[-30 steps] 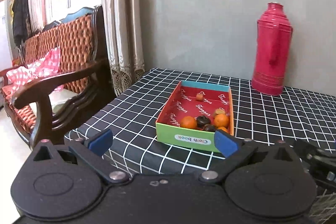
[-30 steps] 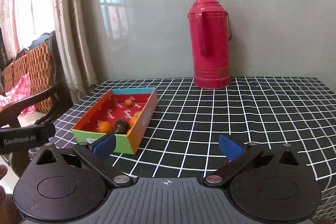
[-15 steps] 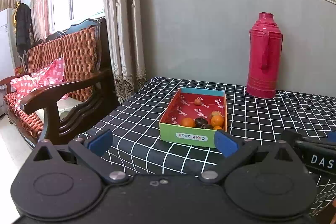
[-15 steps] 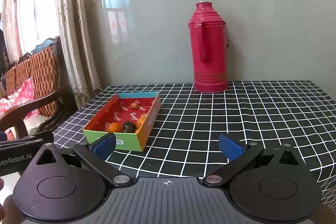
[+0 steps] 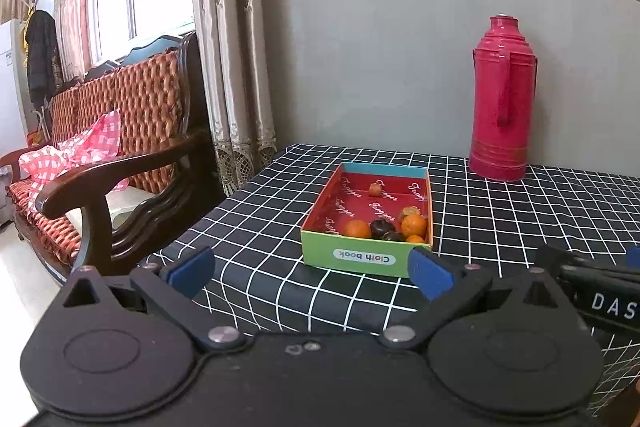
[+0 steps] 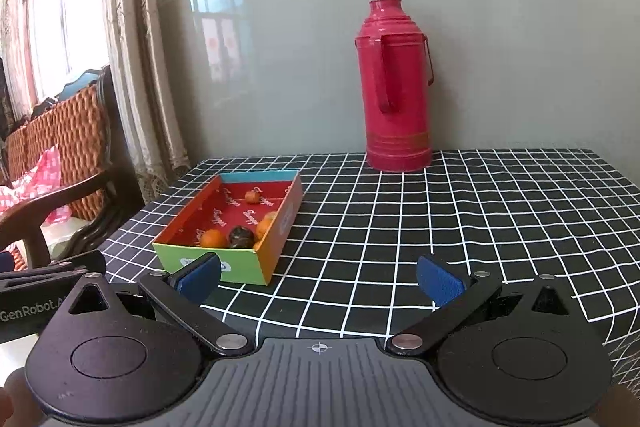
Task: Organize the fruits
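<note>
A shallow cardboard box [image 5: 356,259] [image 6: 280,231] with a red inside sits on the checked tablecloth near the table's left front corner. Several small fruits lie in it: oranges [image 5: 357,229] [image 6: 213,238], a dark fruit [image 5: 382,227] [image 6: 240,236] and a small one [image 5: 375,189] [image 6: 252,196] toward the far end. My left gripper [image 5: 310,271] hangs open, short of the box's near wall, nothing between its blue pads. My right gripper [image 6: 320,277] is open too, to the right of the box and nearer the table's front edge.
A tall red thermos [image 5: 503,99] [image 6: 396,87] stands at the back of the table [image 6: 460,211] against the grey wall. A wooden sofa [image 5: 120,147] with red cushions is left of the table, with curtains [image 5: 232,47] behind.
Both grippers have pulled back from the table and risen a little, so the box and thermos look smaller and farther away. Both jaws stayed open.
</note>
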Demonstrator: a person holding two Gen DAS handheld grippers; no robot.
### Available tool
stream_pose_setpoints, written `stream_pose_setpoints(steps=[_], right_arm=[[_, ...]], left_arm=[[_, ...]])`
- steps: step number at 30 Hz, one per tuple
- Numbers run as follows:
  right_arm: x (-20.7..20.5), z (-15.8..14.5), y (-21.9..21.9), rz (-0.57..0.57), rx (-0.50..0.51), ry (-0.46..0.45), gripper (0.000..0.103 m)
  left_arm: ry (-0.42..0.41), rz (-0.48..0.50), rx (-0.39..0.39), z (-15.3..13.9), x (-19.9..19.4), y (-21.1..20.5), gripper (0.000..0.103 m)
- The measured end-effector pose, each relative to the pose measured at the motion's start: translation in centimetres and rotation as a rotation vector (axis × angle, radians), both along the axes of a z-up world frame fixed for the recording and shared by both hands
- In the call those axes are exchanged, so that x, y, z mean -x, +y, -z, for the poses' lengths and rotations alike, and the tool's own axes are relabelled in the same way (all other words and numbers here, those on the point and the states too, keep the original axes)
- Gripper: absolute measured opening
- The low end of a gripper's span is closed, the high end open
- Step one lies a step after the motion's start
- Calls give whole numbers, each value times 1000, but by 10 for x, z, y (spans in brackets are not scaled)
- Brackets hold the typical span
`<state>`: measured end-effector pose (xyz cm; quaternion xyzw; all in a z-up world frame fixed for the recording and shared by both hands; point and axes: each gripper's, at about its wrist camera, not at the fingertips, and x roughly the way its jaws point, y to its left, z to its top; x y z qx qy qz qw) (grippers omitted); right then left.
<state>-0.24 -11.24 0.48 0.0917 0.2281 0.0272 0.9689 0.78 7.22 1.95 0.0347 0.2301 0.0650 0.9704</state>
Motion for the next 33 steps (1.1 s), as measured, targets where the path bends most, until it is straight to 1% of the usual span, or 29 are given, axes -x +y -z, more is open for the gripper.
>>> stream_pose_setpoints(steps=[33], right_arm=[[-3, -2, 2, -2, 5, 1, 103]], left_arm=[[16, 15, 15, 0, -5, 0, 97]])
